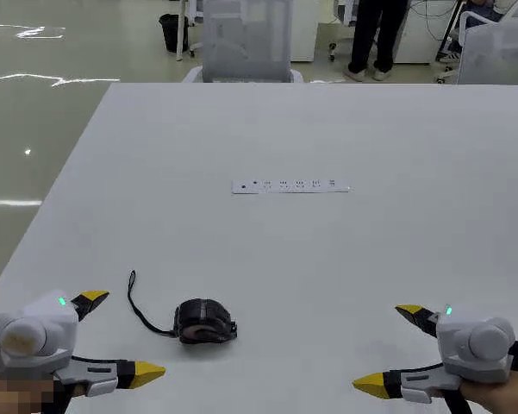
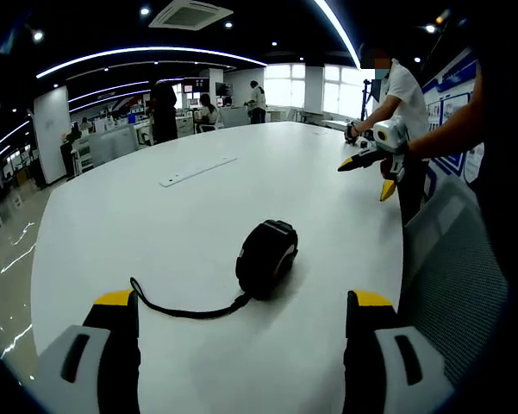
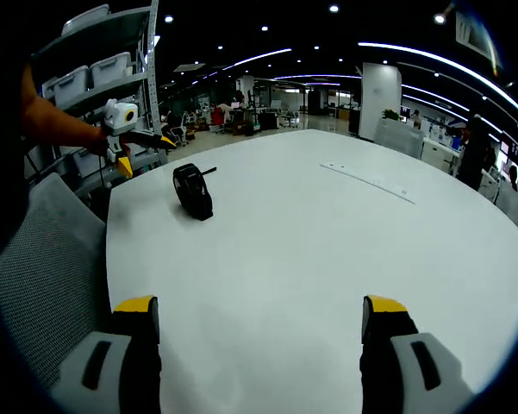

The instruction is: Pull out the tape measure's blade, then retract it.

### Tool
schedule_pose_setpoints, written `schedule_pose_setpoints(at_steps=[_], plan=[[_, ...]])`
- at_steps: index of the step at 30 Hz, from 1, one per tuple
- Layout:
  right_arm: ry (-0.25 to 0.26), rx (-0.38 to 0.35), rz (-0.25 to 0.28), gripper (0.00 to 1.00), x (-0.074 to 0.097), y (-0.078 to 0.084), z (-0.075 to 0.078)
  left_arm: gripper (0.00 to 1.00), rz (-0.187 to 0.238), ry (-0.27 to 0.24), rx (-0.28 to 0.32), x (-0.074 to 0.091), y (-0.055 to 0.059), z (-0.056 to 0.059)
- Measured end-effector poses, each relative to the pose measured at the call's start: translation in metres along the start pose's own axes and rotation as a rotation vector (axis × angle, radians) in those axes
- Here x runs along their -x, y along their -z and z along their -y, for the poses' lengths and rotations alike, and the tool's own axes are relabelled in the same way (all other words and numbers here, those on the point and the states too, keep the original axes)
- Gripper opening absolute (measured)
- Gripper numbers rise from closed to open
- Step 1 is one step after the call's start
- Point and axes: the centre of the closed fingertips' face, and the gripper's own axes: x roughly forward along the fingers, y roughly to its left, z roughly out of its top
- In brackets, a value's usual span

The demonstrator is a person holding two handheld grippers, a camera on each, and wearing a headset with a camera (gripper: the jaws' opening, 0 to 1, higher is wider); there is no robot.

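- The black tape measure (image 1: 204, 321) lies on the white table (image 1: 327, 259) near its front edge, blade retracted, with its black strap (image 1: 142, 306) trailing toward my left.
- My left gripper (image 1: 125, 335) hovers near it, jaws wide apart and holding nothing; the tape sits ahead of the tips.
- My right gripper (image 1: 386, 347) is well apart to the right, jaws also spread and empty.
- A white power strip (image 1: 290, 185) lies farther back, mid-table.

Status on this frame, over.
Open, empty: left claw, right claw. On table, tape measure by left claw, blade retracted. Beyond it, power strip; path clear.
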Motion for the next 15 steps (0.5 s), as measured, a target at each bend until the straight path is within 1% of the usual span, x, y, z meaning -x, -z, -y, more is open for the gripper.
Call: schedule_pose_setpoints(at_steps=[4,7,10,11,12,13,15], plan=[[-0.025,-0.006,0.008,1.00,-0.006,-0.005,-0.004,0.99,-0.004,0.016,-0.016,-0.003,-0.002,-0.001],[-0.040,0.018,0.006,1.00,-0.010,-0.008,-0.006,0.99,-0.003,0.030,-0.029,-0.004,-0.007,0.000],[-0.053,0.034,0.004,1.00,-0.015,-0.010,-0.009,0.99,-0.007,0.049,-0.057,-0.007,-0.012,0.000],[-0.059,0.039,0.007,1.00,-0.018,-0.012,-0.010,0.99,-0.008,0.052,-0.088,-0.009,-0.013,-0.002],[-0.062,0.046,0.009,1.00,-0.019,-0.014,-0.011,0.99,-0.017,0.054,-0.104,-0.010,-0.011,-0.003],[-0.068,0.051,0.015,1.00,-0.021,-0.017,-0.012,0.99,-0.029,0.061,-0.100,-0.012,-0.010,-0.003],[-0.075,0.056,0.023,1.00,-0.024,-0.021,-0.014,0.99,-0.033,0.067,-0.102,-0.014,-0.009,-0.004]])
